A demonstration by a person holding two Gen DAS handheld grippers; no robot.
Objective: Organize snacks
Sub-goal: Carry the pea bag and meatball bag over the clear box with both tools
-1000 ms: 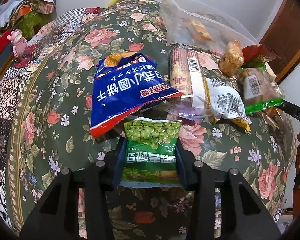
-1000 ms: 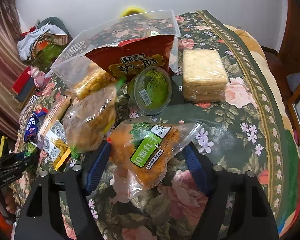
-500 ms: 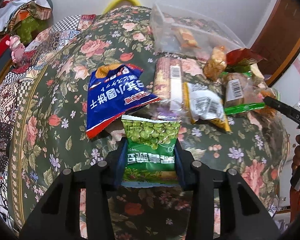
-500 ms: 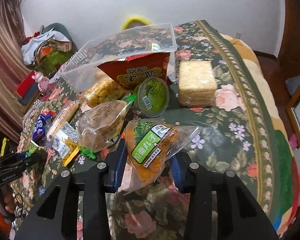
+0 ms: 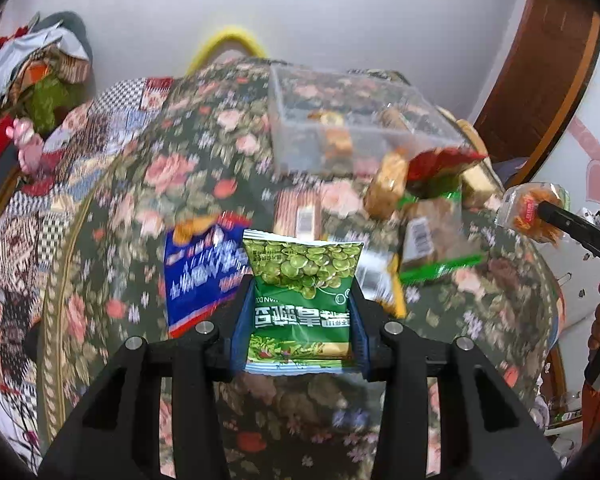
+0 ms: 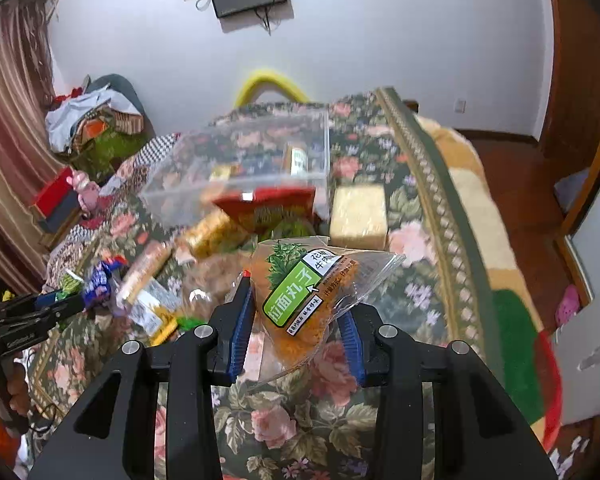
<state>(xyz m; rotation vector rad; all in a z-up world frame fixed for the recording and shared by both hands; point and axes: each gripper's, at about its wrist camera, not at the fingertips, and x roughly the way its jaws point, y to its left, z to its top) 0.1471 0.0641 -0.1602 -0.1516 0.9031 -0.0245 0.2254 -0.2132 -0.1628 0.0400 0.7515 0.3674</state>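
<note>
My left gripper is shut on a green pea snack packet, held above the floral bedspread. My right gripper is shut on a clear bag of orange noodle snack with a green label, also lifted off the bed. A clear plastic box stands at the back with a few small snacks inside. A blue packet lies left of the pea packet. In the left wrist view the right gripper shows at the right edge with its orange bag.
Between the box and me lie a red bag, a pale biscuit block, a long wafer pack and a bread bag. Clothes are piled at the far left. The bed's edge drops to a wooden floor on the right.
Both grippers rose with their packets, so the bed looks farther below. The right gripper's jaws closed on the orange noodle bag, which had lain between them one second ago.
</note>
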